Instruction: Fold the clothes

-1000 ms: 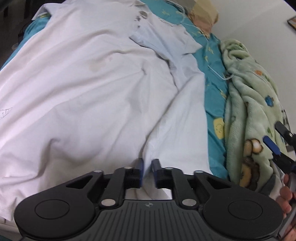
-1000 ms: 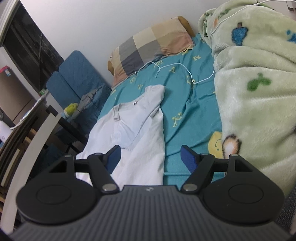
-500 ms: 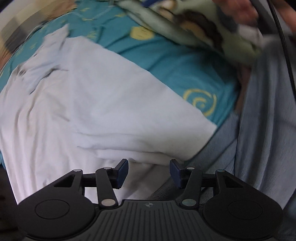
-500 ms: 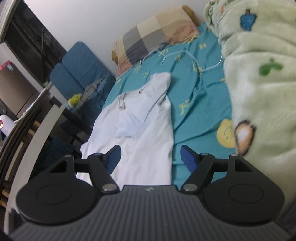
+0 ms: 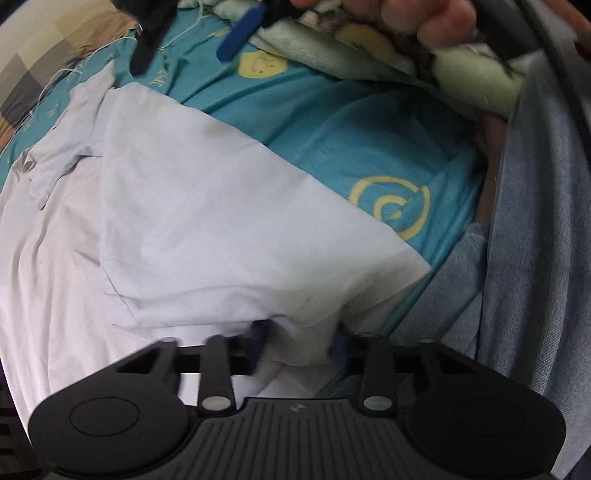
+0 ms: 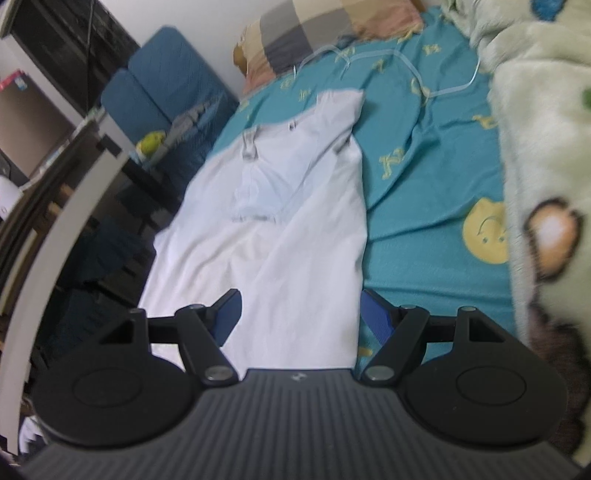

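Mostly teal bed sheet point(image 6: 424, 177) w/ yellow prints, a green fleece blanket point(image 6: 546, 147) along its right side, checked pillow point(image 6: 325, 33) at far end. White polo shirt point(image 6: 288, 221) lies flat on the sheet's left part, one side folded over. Left gripper point(image 5: 299, 341): jaws have just been closing, hem bunched between them. Right gripper point(image 6: 301, 314): jaws wide apart, holding nothing, over the shirt's near right edge.
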Available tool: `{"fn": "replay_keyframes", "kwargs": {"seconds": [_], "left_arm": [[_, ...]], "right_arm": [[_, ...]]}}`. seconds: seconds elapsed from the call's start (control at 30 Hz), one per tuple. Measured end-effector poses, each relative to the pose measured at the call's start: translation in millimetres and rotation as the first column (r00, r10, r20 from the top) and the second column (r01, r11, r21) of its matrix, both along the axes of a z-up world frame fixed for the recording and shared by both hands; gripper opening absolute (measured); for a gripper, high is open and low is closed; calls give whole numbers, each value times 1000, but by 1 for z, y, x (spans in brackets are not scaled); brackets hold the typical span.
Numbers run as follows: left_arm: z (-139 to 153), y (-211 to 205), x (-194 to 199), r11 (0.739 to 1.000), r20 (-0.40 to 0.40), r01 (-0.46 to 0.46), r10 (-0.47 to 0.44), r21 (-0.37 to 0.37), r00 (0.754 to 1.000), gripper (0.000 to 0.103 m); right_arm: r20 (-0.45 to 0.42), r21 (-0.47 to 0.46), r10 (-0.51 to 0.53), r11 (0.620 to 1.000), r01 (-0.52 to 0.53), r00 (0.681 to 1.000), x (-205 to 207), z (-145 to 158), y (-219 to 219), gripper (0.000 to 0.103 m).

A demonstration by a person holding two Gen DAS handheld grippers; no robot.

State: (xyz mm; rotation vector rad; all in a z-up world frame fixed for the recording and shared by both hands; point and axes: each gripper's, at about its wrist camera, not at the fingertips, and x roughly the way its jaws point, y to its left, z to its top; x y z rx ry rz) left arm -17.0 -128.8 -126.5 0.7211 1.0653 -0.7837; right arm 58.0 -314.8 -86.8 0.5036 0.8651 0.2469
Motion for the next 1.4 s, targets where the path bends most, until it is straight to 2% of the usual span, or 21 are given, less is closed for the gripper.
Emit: {"fn": "replay_keyframes", "kwargs": {"seconds": [0.03, 0.07, 0.17, 0.27, 0.33, 0.43, 0.53, 0.63, 0.7, 0.77, 0.83, 0.87, 0.93, 1.0, 1.03, 1.1, 1.13, 1.2, 1.27, 1.33, 1.4], "left_arm": [[3, 2, 1, 1000, 5, -10, 10, -17, 1000, 5], [6, 4, 1, 999, 12, -15, 16, -35, 1000, 3], [31, 16, -3, 996, 22, -23, 25, -86, 999, 3], [55, 33, -6, 991, -21, -54, 52, -121, 998, 2], [64, 44, -8, 989, -40, -83, 79, -119, 996, 2], [54, 52, -4, 988, -85, -135, 128, -77, 988, 2], [38, 59, 2, 982, -141, -189, 184, -28, 973, 2], [34, 65, 10, 969, -184, -244, 234, -31, 955, 4], [39, 70, 16, 961, -194, -273, 258, -49, 946, 7], [47, 77, 21, 950, -203, -302, 283, -73, 937, 26], [58, 87, 24, 935, -211, -336, 309, -110, 927, 40], [65, 92, 27, 926, -215, -355, 323, -132, 922, 46], [81, 107, 32, 899, -227, -397, 354, -186, 907, 52], [98, 129, 39, 849, -244, -452, 393, -273, 887, 58], [107, 141, 47, 809, -252, -489, 425, -326, 870, 64], [118, 164, 64, 700, -273, -570, 501, -431, 821, 73], [122, 177, 75, 636, -286, -606, 539, -478, 792, 75], [118, 210, 111, 495, -321, -680, 626, -541, 711, 76], [103, 241, 153, 359, -357, -744, 707, -563, 611, 77], [78, 269, 193, 244, -392, -787, 760, -567, 518, 77], [52, 296, 230, 136, -453, -819, 777, -557, 437, 77]], "right_arm": [[-4, -4, 7, 1000, -7, 1000, 2, -3, 4, 74], [-6, -8, 14, 1000, -14, 1000, 4, -5, 7, 73], [-5, -27, 38, 999, -38, 999, 7, -10, 18, 73], [26, -47, 85, 995, -83, 996, 5, -9, 31, 73], [52, -63, 131, 990, -128, 990, 3, -6, 42, 73], [82, -106, 219, 972, -210, 972, -2, -4, 65, 73], [37, -161, 300, 943, -290, 953, -2, -17, 88, 72], [-50, -204, 364, 908, -366, 930, -3, -40, 106, 66], [-99, -230, 382, 889, -395, 919, -3, -53, 113, 66], [-98, -214, 370, 899, -382, 924, -3, -51, 110, 68], [-93, -193, 354, 911, -366, 931, -4, -47, 106, 68], [-91, -182, 346, 916, -357, 934, -4, -45, 103, 67], [-81, -152, 316, 933, -325, 945, -4, -39, 96, 67], [-53, -140, 272, 951, -277, 961, -6, -29, 88, 67], [-39, -134, 250, 958, -253, 967, -7, -23, 83, 67], [-13, -118, 209, 971, -209, 978, -9, -14, 76, 67], [-2, -106, 190, 976, -189, 982, -10, -11, 73, 67], [18, -88, 163, 983, -160, 987, -11, -6, 69, 67], [36, -81, 145, 987, -142, 989, -10, -4, 68, 67], [39, -74, 137, 988, -133, 990, -5, -7, 70, 67], [38, -64, 129, 990, -126, 991, 0, -10, 71, 67]]}}
